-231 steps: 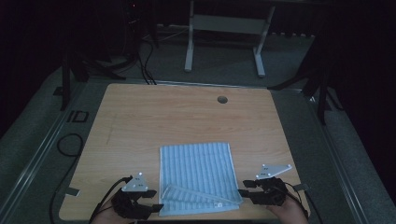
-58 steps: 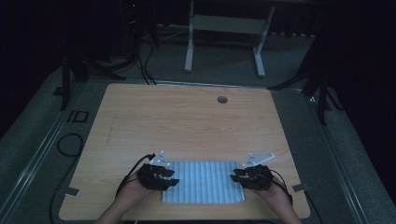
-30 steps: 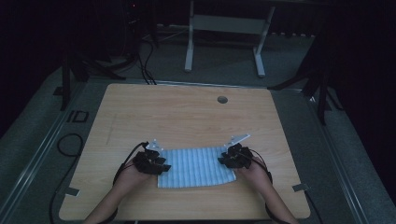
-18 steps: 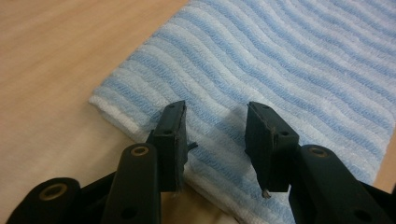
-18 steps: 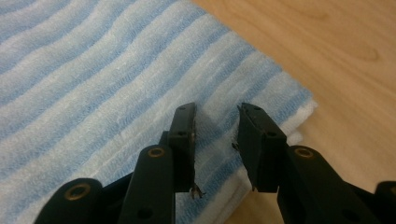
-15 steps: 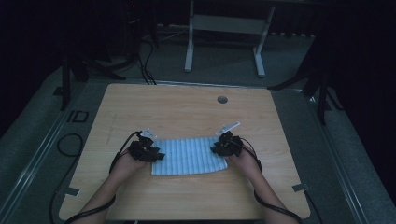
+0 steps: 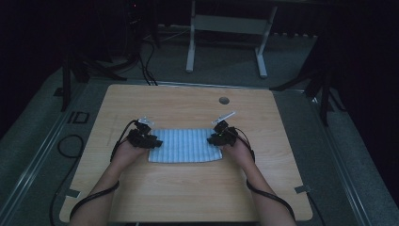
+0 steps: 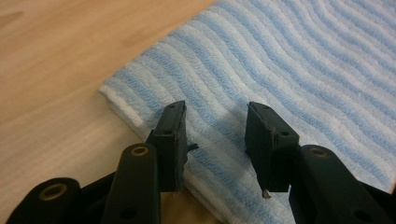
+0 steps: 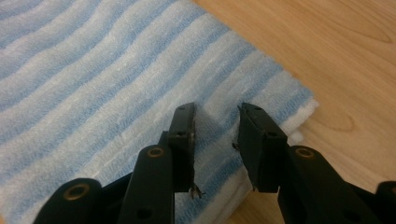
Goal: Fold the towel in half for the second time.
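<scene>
Pale wood, that is the rectangular tabletop (image 7: 188, 188) I am working at, with a small round grommet hole (image 7: 224, 100) near its far edge. On it, a little nearer my side than the middle, lies the folded blue-and-white striped terry towel (image 7: 184, 145), flat on the wood in a long, low rectangle. Its long axis runs left to right across the table, parallel to the near edge, so its short ends point toward my two hands, and the stripes look to run across the short way in the high view. In the gripper views I can see stacked layers at the folded edges. My left hand (image 7: 123, 154) rests at the towel's left end, and my left gripper (image 7: 151, 141) sits over that end near the corner; in the left gripper view (image 8: 215, 133) its two black jaws stand apart with striped cloth showing in the gap between them, gripping nothing. My right hand (image 7: 235, 149) rests at the right end, and my right gripper (image 7: 211, 139) sits over that end's corner; in the right gripper view (image 9: 217, 135) its jaws also stand parted above the cloth, a bit narrower than the left pair, nothing pinched.
</scene>
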### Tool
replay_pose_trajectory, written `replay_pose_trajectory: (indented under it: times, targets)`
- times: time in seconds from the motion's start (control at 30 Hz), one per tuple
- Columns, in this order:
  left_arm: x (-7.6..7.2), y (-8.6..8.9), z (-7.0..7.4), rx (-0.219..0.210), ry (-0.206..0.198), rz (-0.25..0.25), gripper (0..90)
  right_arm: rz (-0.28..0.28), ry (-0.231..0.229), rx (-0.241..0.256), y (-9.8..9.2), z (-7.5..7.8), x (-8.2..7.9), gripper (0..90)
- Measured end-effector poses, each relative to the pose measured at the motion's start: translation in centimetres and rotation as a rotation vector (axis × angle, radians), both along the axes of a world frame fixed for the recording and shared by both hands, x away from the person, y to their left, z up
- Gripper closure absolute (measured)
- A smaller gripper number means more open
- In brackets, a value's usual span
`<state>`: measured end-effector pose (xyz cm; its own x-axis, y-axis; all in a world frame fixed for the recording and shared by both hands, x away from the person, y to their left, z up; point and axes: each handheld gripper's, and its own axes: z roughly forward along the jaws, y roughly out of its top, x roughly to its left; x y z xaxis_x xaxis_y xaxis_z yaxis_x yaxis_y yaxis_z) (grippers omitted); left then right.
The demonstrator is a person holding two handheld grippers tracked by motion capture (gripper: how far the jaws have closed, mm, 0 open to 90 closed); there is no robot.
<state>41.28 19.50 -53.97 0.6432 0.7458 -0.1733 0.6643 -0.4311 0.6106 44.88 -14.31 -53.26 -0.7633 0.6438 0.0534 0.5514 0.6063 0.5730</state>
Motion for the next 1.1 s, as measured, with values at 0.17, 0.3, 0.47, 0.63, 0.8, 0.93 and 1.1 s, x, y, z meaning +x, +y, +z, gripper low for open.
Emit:
replay_pose_trajectory:
  times: [0.17,0.3,0.47,0.63,0.8,0.93,1.1]
  targets:
    - [0.3,0.2,-0.1,-0.024,-0.004,0.019,57.8,-0.005,-0.003,-0.010,0.2,0.1,0.4,64.4]
    - [-0.3,0.3,0.4,-0.036,-0.016,0.017,54.5,-0.004,-0.002,0.007,0.2,0.6,0.1,58.2]
    - [-1.4,0.3,1.2,-0.077,-0.032,0.003,46.7,0.022,-0.008,0.026,0.1,1.4,-0.7,47.0]
    - [-2.7,0.5,1.3,-0.119,-0.034,-0.039,34.4,0.021,-0.010,0.115,-0.6,2.0,-1.9,25.8]
    - [-3.7,1.0,1.1,-0.146,-0.050,-0.012,22.3,0.039,-0.040,0.119,-1.1,1.7,-3.1,12.9]
    - [-4.7,1.3,0.8,-0.135,-0.038,-0.040,14.3,0.032,-0.062,0.140,-1.7,1.3,-3.7,12.6]
    - [-6.1,1.4,0.3,-0.084,-0.115,-0.029,2.3,0.025,-0.111,0.159,-2.6,1.0,-4.3,12.6]
